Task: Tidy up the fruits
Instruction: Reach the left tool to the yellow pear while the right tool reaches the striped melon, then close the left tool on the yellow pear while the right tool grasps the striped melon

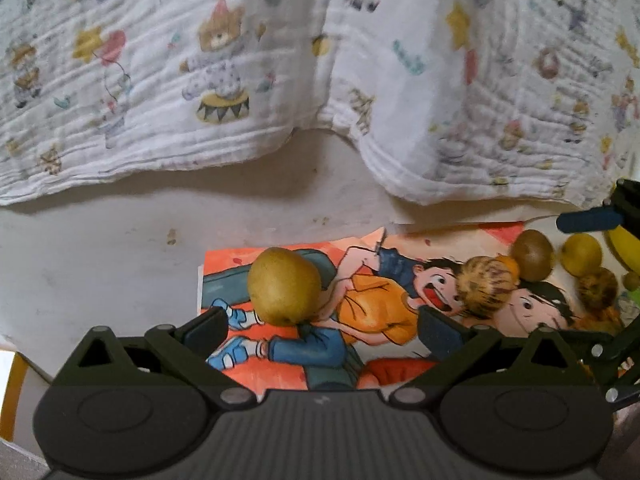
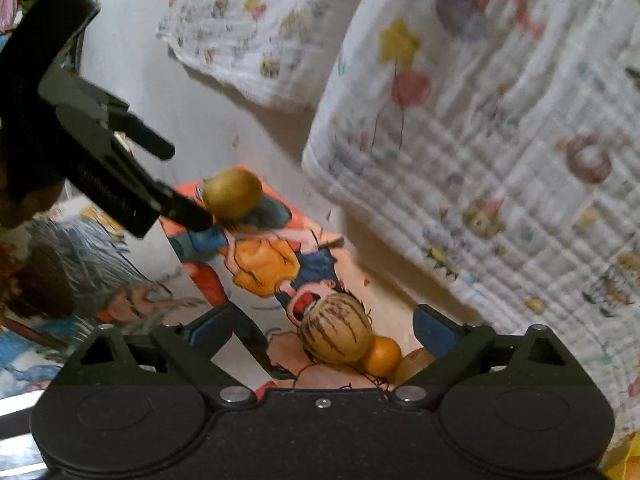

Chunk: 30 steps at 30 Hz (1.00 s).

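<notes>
A white cloth [image 1: 200,80] of crinkled, quilted-looking weave with printed bears and stars is seen draped at the back, matt throughout. The pear [image 1: 284,286] is shown with a dull, finely speckled yellow-brown skin, resting on a smooth paper poster [image 1: 372,312] printed in flat cartoon colours. The left gripper [image 1: 320,326] is made of matt black plastic with small bright metal pins, and a ribbed panel is visible on its body.

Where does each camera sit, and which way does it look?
Left wrist: sits on the left tool, looks forward over a pear on the cartoon poster toward the printed blanket; own open fingers show.
Right wrist: sits on the right tool, looks down at a striped fruit; the left tool shows beside the pear.
Shared: pear, poster, blanket, striped fruit.
</notes>
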### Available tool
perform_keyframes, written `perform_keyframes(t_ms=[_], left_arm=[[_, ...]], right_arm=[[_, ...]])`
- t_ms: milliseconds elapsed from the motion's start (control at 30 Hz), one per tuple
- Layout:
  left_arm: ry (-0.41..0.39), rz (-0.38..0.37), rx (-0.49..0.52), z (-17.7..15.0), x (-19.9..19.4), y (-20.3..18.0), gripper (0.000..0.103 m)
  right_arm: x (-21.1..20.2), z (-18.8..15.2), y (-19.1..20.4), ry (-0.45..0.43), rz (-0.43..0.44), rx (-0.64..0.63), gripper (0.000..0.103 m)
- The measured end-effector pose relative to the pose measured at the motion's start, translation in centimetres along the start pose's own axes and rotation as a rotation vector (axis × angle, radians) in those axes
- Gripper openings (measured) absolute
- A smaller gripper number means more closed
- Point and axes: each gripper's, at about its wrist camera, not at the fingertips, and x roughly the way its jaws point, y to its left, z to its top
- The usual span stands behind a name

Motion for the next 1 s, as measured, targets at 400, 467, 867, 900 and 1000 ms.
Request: perform_keyframes(t_ms=[400,467,867,900,1000], left_arm=[[0.022,0.007,0.025,0.9,5.2,1.2,0.102],[0.025,0.007,0.025,1.0,5.7,1.2,0.102],[0.049,0.033,0.006,1.2,8.1,1.9,0.092],[0.049,0.03,0.0,1.2,8.2,2.0,0.091],[0.052,0.022,-0.008,1.3,8.4,2.2,0.084]], right_arm=[[5.1,-0.5,0.1,0.108,-0.022,-0.107,0.084],[5.7,-0.6,0.0,0.116,-0.022,-0.109,0.083],[8.0,-0.3,0.3,0.141,-0.04,-0.168,0.068],[8.0,-0.3,0.3,0.143,-0.04,-0.167,0.068],[8.4,-0.1,0.0,0.148,-0.031,-0.154,0.065]])
